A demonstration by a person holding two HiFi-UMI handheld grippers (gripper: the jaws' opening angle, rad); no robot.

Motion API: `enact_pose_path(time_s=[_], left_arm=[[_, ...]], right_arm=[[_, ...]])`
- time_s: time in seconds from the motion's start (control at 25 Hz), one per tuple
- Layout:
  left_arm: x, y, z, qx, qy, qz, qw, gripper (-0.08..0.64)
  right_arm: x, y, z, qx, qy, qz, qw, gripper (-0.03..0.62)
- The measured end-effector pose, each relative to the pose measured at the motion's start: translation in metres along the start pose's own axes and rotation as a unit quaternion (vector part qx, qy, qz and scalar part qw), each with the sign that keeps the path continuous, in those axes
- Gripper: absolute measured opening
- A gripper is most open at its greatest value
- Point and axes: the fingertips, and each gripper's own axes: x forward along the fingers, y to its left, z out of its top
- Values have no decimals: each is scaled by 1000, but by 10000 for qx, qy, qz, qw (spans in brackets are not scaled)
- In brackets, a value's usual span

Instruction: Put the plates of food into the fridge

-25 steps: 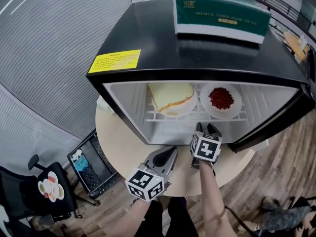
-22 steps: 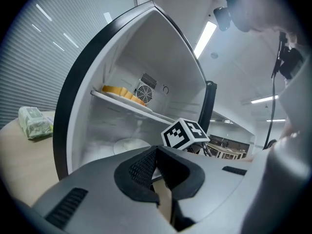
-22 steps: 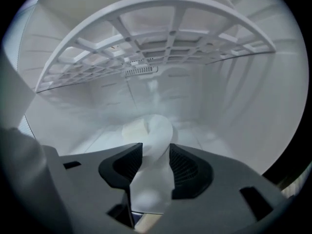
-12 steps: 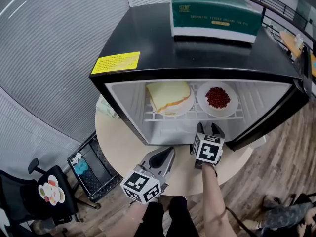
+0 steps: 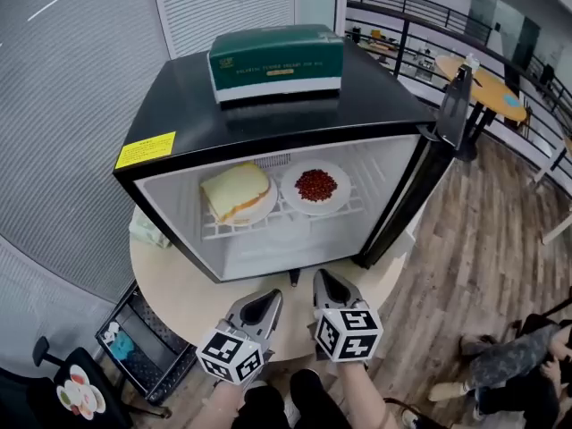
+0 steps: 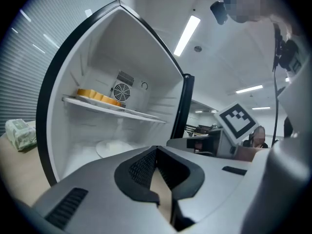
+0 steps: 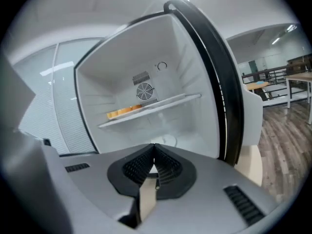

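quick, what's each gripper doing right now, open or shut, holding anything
Left hand-held gripper: closed, holding nothing.
Right hand-held gripper: closed, holding nothing.

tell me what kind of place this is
Likely an office lounge or break area: a mini fridge stands on a round table, a metal railing runs behind it, and a café table stands nearby on wood-look flooring.

Print on the yellow label [image 5: 145, 150] and the green box [image 5: 275, 61] is too small to read. The lower-left frame edge cuts off a chair [image 5: 105, 391]. In the left gripper view the shelf [image 6: 112, 108], seen edge-on, shows only the sandwich [image 6: 97, 96] rim; the plate of red food [image 5: 315, 186] is hidden there.
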Motion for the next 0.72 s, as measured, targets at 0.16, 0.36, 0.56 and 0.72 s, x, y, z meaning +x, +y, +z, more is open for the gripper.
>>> enact_pose_path(time_s=[0.16, 0.36, 0.56, 0.72], left_arm=[[-5, -24, -2, 85, 87, -258, 9996, 5], [-20, -54, 11, 14, 54, -607, 9981, 5], [-31, -76, 10, 187, 64, -741, 9971, 5], [-35, -98, -2, 464, 191, -864, 9950, 5]], right_arm=[[-49, 27, 5, -374, -61, 478, 9981, 8], [-114, 41, -17, -437, -5, 580, 9974, 8], [-157, 23, -35, -309, -387, -128, 9987, 8], [-163, 21, -32, -268, -521, -185, 9981, 8]])
